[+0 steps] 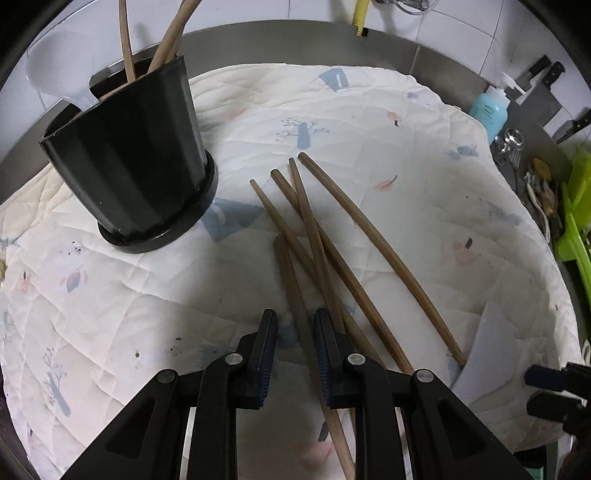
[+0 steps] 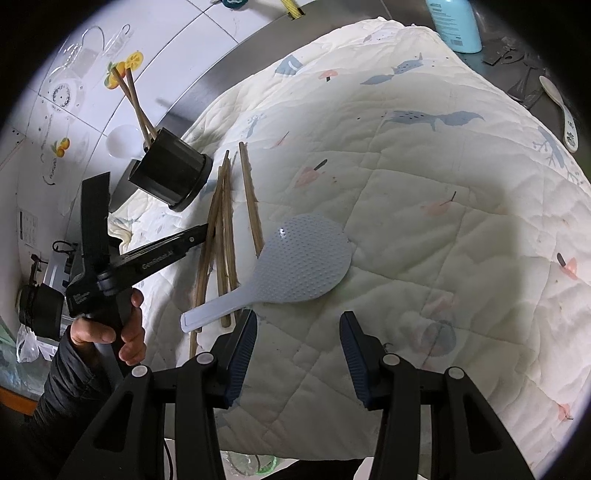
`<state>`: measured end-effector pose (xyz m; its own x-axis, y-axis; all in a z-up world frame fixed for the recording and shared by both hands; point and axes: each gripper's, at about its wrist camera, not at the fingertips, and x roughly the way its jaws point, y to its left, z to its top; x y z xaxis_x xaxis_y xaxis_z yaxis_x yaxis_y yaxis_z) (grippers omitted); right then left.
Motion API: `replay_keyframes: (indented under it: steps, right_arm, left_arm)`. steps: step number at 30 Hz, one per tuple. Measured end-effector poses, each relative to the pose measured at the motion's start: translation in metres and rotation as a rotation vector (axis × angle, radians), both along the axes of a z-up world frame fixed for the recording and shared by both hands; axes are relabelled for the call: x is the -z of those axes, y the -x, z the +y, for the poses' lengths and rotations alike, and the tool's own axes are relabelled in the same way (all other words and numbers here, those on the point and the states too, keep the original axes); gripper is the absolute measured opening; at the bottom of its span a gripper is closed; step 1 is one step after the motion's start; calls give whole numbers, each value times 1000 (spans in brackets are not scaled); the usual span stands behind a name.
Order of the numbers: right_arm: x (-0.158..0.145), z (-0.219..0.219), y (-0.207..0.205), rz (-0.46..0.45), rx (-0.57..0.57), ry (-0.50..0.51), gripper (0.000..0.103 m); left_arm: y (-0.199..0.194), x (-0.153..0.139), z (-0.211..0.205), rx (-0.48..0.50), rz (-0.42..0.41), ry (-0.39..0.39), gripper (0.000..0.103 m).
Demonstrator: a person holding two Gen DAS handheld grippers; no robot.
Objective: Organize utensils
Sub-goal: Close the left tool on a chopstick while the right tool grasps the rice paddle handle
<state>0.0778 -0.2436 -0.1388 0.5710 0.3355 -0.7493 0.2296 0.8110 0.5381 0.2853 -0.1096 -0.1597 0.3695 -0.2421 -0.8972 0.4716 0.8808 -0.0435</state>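
A black utensil holder (image 1: 136,173) stands at the cloth's far left with two chopsticks (image 1: 125,44) in it. Several brown chopsticks (image 1: 369,236) lie loose on the quilted cloth (image 1: 424,122). My left gripper (image 1: 295,328) hovers low over them, its jaws a narrow gap apart. One chopstick (image 1: 295,291) runs between the jaws with space on both sides. In the right wrist view the left gripper (image 2: 201,232) tips down onto the chopstick pile (image 2: 225,221). A pale blue rice paddle (image 2: 303,258) lies just ahead of my right gripper (image 2: 299,332), which is open and holds nothing.
A blue bottle (image 1: 489,110), knives (image 1: 543,74) and a green rack (image 1: 576,221) crowd the steel counter on the right. A white spoon (image 2: 565,110) lies beyond the cloth. A tiled wall (image 1: 424,26) closes the back. A person's hand (image 2: 125,332) grips the left tool.
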Motion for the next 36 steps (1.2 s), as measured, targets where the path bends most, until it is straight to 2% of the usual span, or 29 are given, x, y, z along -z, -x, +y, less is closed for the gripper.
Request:
replay_keyframes:
  steps: [4, 8, 12, 17, 24, 30, 32, 36]
  right_arm:
    - [1, 1, 1, -3, -4, -4, 51]
    - [2, 3, 1, -11, -13, -25, 51]
    - [9, 3, 0, -15, -14, -73, 51]
    - [18, -3, -2, -26, 17, -157, 51]
    - [26, -13, -7, -69, 98, -267, 49]
    - [43, -23, -10, -83, 167, -395, 32]
    - [46, -25, -11, -85, 181, -418, 22]
    - [50, -27, -12, -109, 206, -455, 16]
  left_arm:
    - [-5, 0, -1, -7, -5, -9, 12]
    - [-11, -1, 7, -30, 17, 49, 8]
    - [-15, -3, 24, -72, 45, 151, 7]
    - [-12, -20, 37, -77, 20, 238, 7]
    - [-6, -44, 45, -64, -4, 310, 7]
    - [0, -57, 50, -48, -21, 326, 7]
    - [1, -59, 52, -49, -25, 329, 7]
    - [1, -61, 57, -51, -29, 336, 7]
